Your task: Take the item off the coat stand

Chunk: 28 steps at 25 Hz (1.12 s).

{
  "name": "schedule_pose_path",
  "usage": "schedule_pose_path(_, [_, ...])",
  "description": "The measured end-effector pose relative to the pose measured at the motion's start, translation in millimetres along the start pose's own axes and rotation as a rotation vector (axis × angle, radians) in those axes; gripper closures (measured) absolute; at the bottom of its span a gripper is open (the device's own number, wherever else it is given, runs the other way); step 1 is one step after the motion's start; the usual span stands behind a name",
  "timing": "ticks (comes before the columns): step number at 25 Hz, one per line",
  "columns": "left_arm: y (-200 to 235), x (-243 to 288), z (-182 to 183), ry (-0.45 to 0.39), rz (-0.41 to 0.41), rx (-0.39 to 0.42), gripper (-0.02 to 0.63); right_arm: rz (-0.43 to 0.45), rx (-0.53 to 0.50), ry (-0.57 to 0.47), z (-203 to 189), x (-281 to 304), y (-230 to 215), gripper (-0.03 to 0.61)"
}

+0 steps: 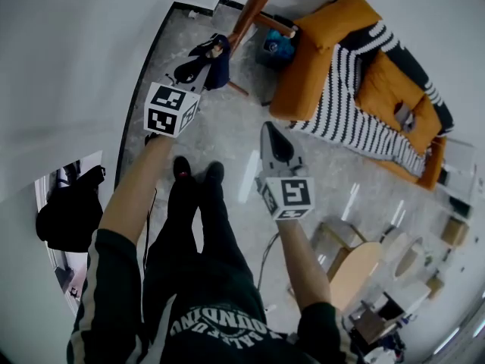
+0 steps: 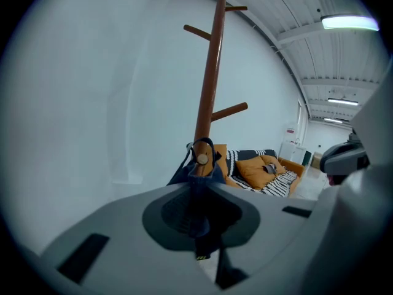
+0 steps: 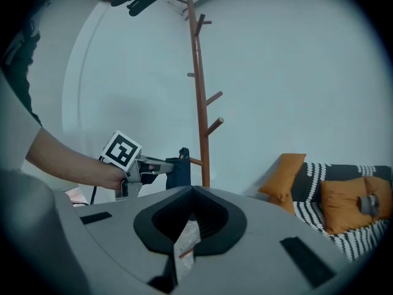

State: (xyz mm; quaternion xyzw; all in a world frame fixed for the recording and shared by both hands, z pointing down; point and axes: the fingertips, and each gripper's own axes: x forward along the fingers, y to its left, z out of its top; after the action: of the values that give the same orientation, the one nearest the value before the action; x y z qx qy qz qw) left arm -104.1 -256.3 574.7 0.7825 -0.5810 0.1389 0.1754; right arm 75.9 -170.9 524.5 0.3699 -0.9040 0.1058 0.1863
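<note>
A brown wooden coat stand (image 1: 254,6) (image 2: 212,72) (image 3: 199,91) rises by the white wall. A dark blue fabric item (image 1: 217,65) (image 2: 199,172) (image 3: 178,172) hangs from one of its low pegs by a strap loop. My left gripper (image 1: 206,70) (image 2: 199,226) (image 3: 161,165) reaches to the stand and is shut on the blue fabric, which runs down between its jaws. My right gripper (image 1: 269,131) (image 3: 184,244) hangs back in mid-room, pointed toward the stand. Its jaws are together with nothing held; only a sliver of floor shows between them.
An orange sofa (image 1: 318,59) (image 3: 288,171) with cushions and a black-and-white striped blanket (image 1: 352,108) stands right of the stand. A blue object (image 1: 276,46) lies near the stand's base. A black bag (image 1: 68,214) sits at the left. Small tables (image 1: 356,268) are at the lower right.
</note>
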Motion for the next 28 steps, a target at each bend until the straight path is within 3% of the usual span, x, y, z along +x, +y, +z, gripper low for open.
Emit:
schedule_pose_path(11, [-7.7,-35.2,5.0,0.02,-0.05,0.039,0.588,0.008,0.026,-0.026,28.8,22.3,1.9,0.58])
schedule_pose_path(16, [-11.6,-56.3,3.9,0.031,-0.066,0.081,0.588,0.005,0.039,-0.102,49.6,29.6,8.1,0.58])
schedule_pose_path(21, [-9.1,-78.9,18.2,0.003,-0.052,0.066,0.588,-0.003,0.033,-0.08,51.0,30.6,4.4,0.58])
schedule_pose_path(28, [-3.1,-112.0,45.3,-0.064,-0.021,0.073,0.588,-0.019,0.078,-0.132,72.5,31.8,4.3,0.58])
